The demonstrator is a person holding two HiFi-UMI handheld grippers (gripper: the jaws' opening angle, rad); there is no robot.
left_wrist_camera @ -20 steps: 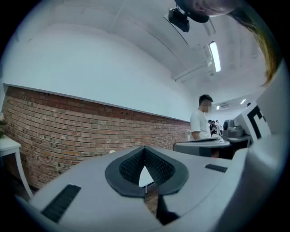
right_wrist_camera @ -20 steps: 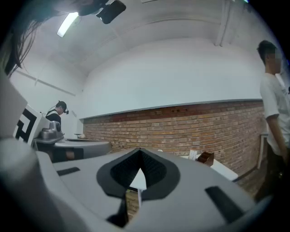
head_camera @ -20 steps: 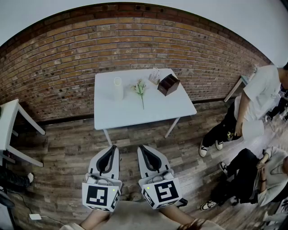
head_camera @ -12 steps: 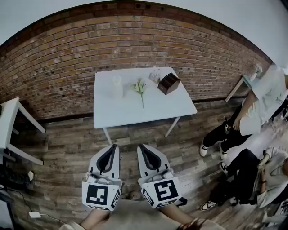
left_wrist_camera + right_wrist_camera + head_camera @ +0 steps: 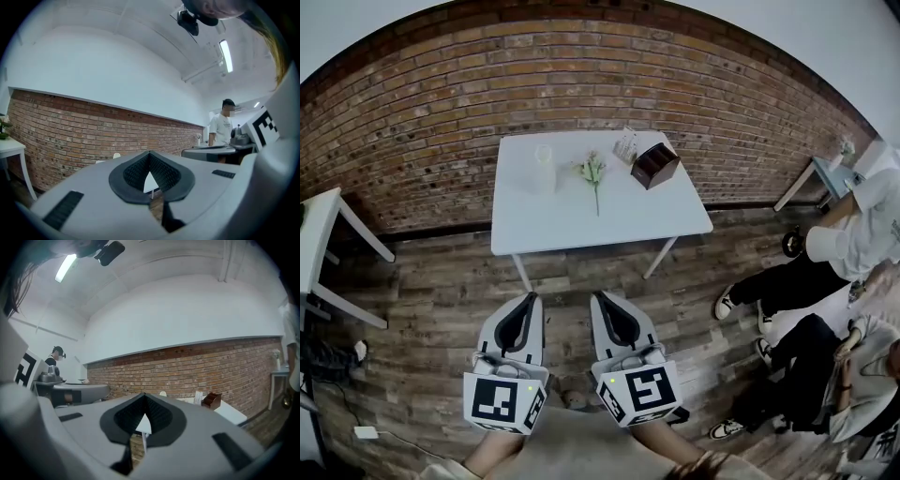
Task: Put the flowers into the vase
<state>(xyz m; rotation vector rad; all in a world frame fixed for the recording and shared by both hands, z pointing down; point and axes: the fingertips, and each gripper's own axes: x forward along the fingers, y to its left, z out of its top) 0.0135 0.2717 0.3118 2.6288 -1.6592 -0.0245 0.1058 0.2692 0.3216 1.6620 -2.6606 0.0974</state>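
Note:
A small bunch of pale flowers (image 5: pixel 592 173) with a long green stem lies in the middle of the white table (image 5: pixel 600 220). To its left on the table stands a tall white vase (image 5: pixel 544 169). Both grippers hover over the wooden floor, well short of the table's front edge. My left gripper (image 5: pixel 528 298) and my right gripper (image 5: pixel 602 298) point level towards the table, side by side. Each has its jaws shut with nothing between them. In the right gripper view the right gripper (image 5: pixel 143 397) faces the table (image 5: pixel 229 411). The left gripper (image 5: pixel 150 154) faces the brick wall.
A brown open box (image 5: pixel 654 165) and a clear holder (image 5: pixel 625 145) stand at the table's back right. A brick wall runs behind. Another white table (image 5: pixel 319 244) is at the left. A person (image 5: pixel 862 225) stands at the right and another (image 5: pixel 853 375) sits there.
The view has shifted a little, and both grippers sit slightly lower and wider apart in it. The standing person at the right has moved further right.

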